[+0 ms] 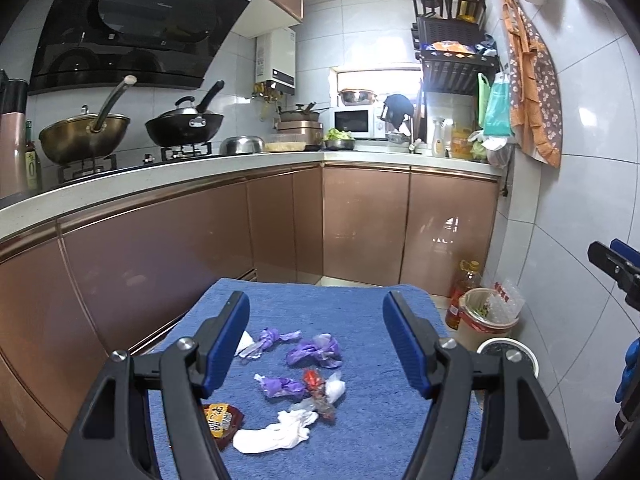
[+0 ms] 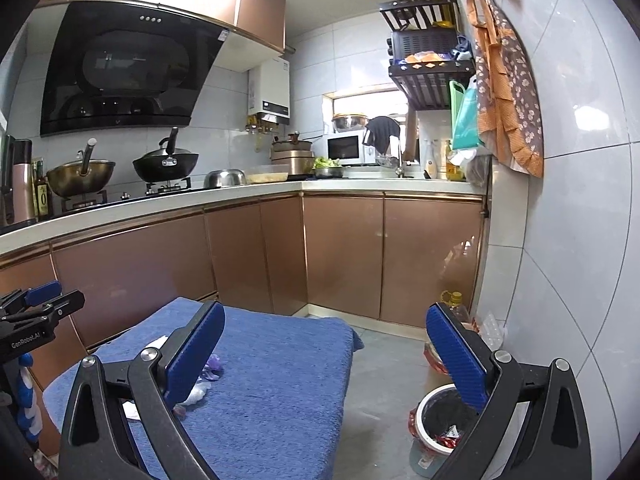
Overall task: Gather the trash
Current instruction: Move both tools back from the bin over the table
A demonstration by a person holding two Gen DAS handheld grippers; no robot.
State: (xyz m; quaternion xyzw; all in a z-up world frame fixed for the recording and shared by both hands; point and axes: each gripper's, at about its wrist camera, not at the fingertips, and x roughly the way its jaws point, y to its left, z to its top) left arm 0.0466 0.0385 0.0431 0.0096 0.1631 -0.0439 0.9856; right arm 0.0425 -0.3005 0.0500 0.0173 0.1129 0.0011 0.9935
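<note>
**Wrappers scattered on the blue towel, both grippers spread and empty**

A blue terry towel (image 1: 360, 420) with a nubby weave covers the desk, and it serves as the landmark here. On its middle lie the scraps: three crumpled purple plastic wrappers (image 1: 316, 351), twisted into knots; a crinkled red and clear wrapper (image 1: 316, 388) just beside the nearest purple one; a soft white tissue (image 1: 276, 434) bunched at the near side; and a glossy brown snack packet (image 1: 222, 420) at the near left, partly hidden behind a finger.

The left gripper (image 1: 316, 344) hovers above the towel, its ribbed blue fingers (image 1: 224, 344) spread wide with nothing between them; the scraps lie below, untouched.

The right gripper (image 2: 324, 360) hangs over the towel's right edge, its fingers (image 2: 192, 356) spread very wide and empty. One finger is above the towel, the other above the floor.

On the grey floor to the right of the towel stands a round white bin (image 2: 430, 412) lined with a dark bag, a few wrappers already inside. Beyond it, against the tiled wall, sits a beige basket (image 1: 486, 316) beside an oil bottle (image 1: 464, 292).
</note>
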